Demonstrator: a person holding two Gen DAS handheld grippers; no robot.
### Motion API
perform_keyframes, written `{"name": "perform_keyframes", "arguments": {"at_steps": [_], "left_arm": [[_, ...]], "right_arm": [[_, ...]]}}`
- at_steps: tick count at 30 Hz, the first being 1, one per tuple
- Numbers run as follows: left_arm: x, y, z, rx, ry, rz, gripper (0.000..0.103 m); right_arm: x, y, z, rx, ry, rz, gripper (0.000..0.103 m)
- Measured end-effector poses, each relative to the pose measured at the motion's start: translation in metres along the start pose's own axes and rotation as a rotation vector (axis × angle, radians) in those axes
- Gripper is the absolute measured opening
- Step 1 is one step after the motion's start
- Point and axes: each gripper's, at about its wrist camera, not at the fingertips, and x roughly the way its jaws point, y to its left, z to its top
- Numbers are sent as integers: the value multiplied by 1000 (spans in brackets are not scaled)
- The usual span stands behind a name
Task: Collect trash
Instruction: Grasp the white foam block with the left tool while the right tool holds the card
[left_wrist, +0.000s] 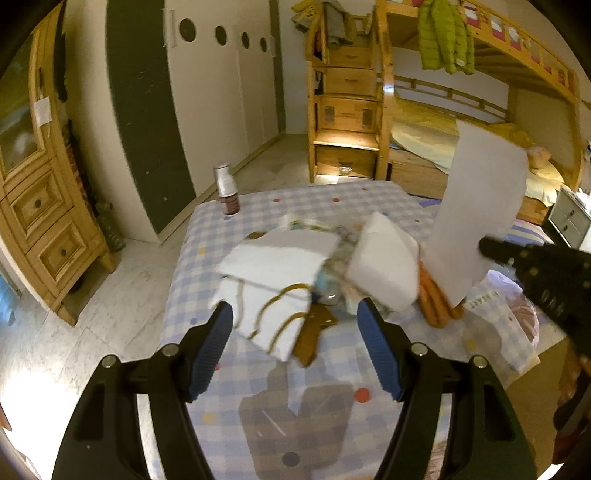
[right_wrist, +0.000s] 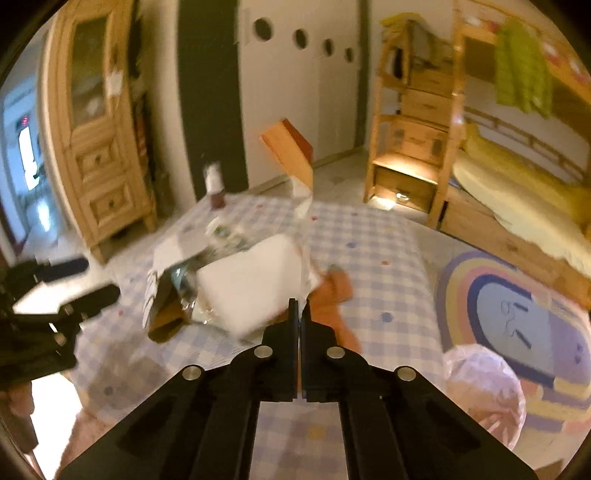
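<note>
A table with a blue and white checked cloth (left_wrist: 258, 373) fills the space under both grippers. On it, just ahead of the left gripper (left_wrist: 295, 328), lies a heap of trash: a flat white paper bag (left_wrist: 273, 266) with brown cord handles, a white folded paper (left_wrist: 384, 266) beside it, and some crinkly wrappers between them. An orange wrapper (left_wrist: 436, 299) lies to the right of the heap. The left gripper's blue pads (left_wrist: 210, 350) are spread wide apart and hold nothing.

The right gripper (right_wrist: 298, 306) is clenched tight on the bottom edge of a sheet of paper (left_wrist: 480, 210), which stands up in the air, above the table. In the right wrist view the sheet is seen edge on, reaching up to a brown cardboard piece (right_wrist: 288, 151).

A clear plastic bag (right_wrist: 484, 391) hangs close to the right of the right gripper, off the table's edge. A small bottle with a white cap (left_wrist: 227, 192) stands at the far left corner of the table, well beyond the heap.
</note>
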Motion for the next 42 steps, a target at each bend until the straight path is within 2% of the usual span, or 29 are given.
{"name": "perform_keyframes", "arguments": {"at_steps": [2,8,16,29,32,34,39,42], "left_arm": [[1,-8,1,15,-8,-14,75],[16,-34,11,67,-7,-65,75],[34,-59,27,114,-13,-75,63],[64,-66,34,139,22,-72,57],[71,-67,32,141,40,-78,49],[76,-67,31,141,58,-83,39],[81,-72,25,163,71,-85,21],[78,-67,24,140,64,-99,19]], "right_arm": [[-7,-8,-1,16,-3,-7,0],[-22,-22,-3,46,-9,-16,0],[-28,-35,-9,65,-9,-19,0],[-29,-45,-9,93,-6,-23,0],[-29,-47,-10,96,-3,-25,0],[-29,-48,-11,100,-1,-26,0],[-31,-50,-12,105,2,-30,0],[-34,-49,-12,107,2,-35,0]]}}
